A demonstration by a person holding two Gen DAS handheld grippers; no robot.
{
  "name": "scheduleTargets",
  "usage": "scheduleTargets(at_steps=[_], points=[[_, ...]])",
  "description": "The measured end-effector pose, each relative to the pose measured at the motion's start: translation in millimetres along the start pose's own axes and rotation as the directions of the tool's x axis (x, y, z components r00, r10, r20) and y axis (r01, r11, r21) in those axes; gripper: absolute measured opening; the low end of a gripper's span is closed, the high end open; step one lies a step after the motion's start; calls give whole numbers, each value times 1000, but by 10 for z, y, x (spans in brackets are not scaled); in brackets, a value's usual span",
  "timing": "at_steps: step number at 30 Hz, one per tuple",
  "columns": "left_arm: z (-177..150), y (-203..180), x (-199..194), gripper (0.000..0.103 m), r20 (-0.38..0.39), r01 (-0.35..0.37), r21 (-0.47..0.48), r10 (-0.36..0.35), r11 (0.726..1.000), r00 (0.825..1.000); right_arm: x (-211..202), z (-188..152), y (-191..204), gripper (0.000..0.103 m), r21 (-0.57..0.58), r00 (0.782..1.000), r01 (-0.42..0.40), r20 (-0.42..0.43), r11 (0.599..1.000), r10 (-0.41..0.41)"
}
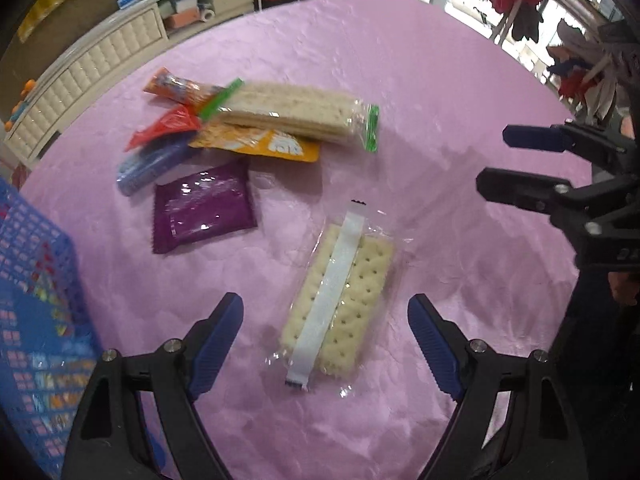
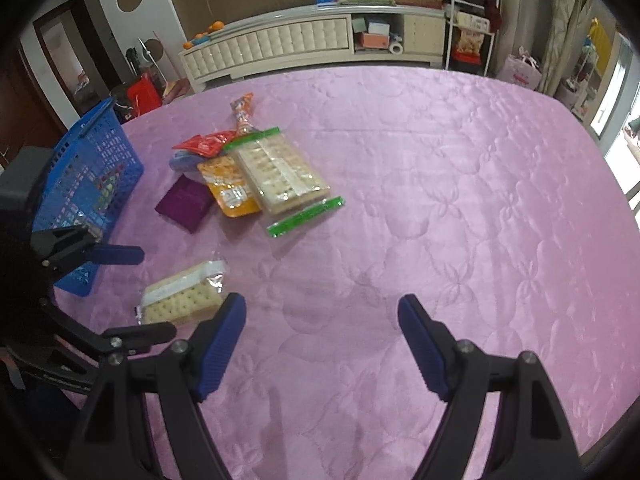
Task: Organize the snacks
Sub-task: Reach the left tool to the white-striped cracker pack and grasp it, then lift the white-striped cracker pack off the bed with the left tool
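Note:
A small clear-wrapped cracker pack [image 1: 340, 304] [image 2: 180, 304] lies alone on the pink quilted table [image 1: 400, 80]. My left gripper [image 1: 326, 308] [image 2: 158, 292] hovers over it, open, one fingertip on each side and neither touching. Further back is a snack pile: a long cracker pack with green ends [image 1: 296, 110] [image 2: 280, 176], an orange pouch [image 1: 260, 142], a purple packet [image 1: 204, 208], a red packet [image 1: 168, 126], a blue-violet packet [image 1: 148, 166] and an orange stick [image 1: 176, 86]. My right gripper [image 2: 320, 304] [image 1: 494, 160] stands open over bare cloth, to the right of the small pack.
A blue mesh basket [image 1: 36, 280] [image 2: 92, 168] holding several small packets sits at the table's left edge, beside the left gripper. Beyond the far edge stands a long white cabinet [image 2: 280, 44]. The table's right half [image 2: 460, 200] is bare pink cloth.

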State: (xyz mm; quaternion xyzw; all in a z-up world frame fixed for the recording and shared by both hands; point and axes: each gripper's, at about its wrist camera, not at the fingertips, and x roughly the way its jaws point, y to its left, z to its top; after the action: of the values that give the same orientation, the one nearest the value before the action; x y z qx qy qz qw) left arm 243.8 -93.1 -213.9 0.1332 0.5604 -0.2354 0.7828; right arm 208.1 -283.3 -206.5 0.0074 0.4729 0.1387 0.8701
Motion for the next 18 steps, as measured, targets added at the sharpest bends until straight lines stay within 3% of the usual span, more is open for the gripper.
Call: scheduleTargets(at_steps=[5, 9, 13, 18], points=[[50, -43, 216, 83, -46, 2, 35, 0, 999, 999, 45, 9, -103, 82, 20, 1000, -1, -2, 1000, 1], [52, -118, 265, 83, -37, -7, 67, 10, 998, 999, 45, 13, -166, 82, 34, 1000, 3, -1, 999, -3], [50, -138, 190, 45, -14, 6, 61, -5, 998, 1000, 10, -11, -177, 82, 39, 1000, 3, -1, 999, -3], [-17, -155, 164, 44, -12, -23, 7, 23, 1000, 1000, -67, -5, -130, 82, 11, 1000, 20, 5, 1000, -20]])
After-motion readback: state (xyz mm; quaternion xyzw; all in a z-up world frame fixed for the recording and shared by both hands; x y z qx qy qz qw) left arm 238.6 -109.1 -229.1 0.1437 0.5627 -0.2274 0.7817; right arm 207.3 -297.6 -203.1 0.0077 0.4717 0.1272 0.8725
